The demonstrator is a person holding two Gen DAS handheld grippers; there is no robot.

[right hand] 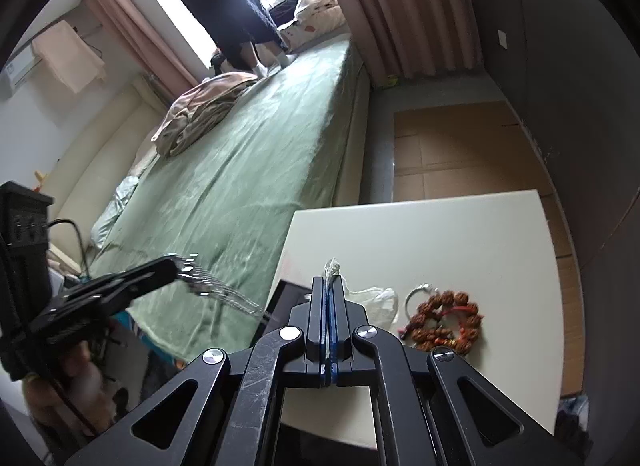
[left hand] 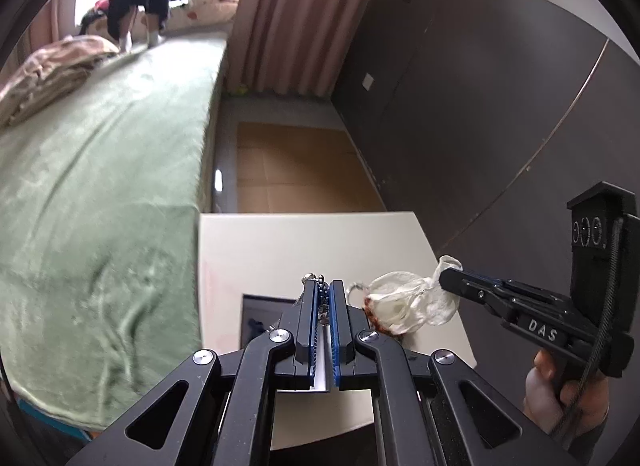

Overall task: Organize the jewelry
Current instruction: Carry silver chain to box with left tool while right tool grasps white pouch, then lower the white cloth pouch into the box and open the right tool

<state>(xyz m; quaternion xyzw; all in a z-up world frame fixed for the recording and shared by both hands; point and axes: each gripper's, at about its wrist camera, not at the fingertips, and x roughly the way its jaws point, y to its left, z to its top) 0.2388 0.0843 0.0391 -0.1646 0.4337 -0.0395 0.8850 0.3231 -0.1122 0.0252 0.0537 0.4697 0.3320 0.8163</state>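
The left gripper [left hand: 324, 298] has its fingers [left hand: 338, 318] closed on a silver chain [right hand: 218, 286]. In its own view only a few links and a small metal ball show past the fingertips; the rest is hidden between the blue pads. From the right wrist view the chain hangs out of those fingers in several strands, its long axis slanting down toward the dark tray [right hand: 280, 306] at the worktop's near left corner. Motion blur smears the strands, so their count and lower end cannot be made out.

The right gripper [right hand: 331, 278] is clamped shut on the twisted neck of a small clear plastic bag [left hand: 404, 306]. In its own view only a tuft of film sticks up past the fingertips; the bag body sags just right of and below the fingers. From the left wrist view the bag hangs off the fingertips, long axis running leftward from them, above the cream worktop [right hand: 440, 234].

Just right of the right fingers on the worktop lie a silver ring [right hand: 420, 298] and, touching it, a brown bead bracelet [right hand: 444, 322] with red cord, lying flat in a loop. In the left view the bag covers most of it.

A hand [left hand: 560, 386] on the right gripper's grip is cut off at the frame edge.

Farther out are a bed [right hand: 240, 169] with a green cover, a person [right hand: 228, 5] standing on it with the upper body cropped, and pink curtains [right hand: 400, 5].
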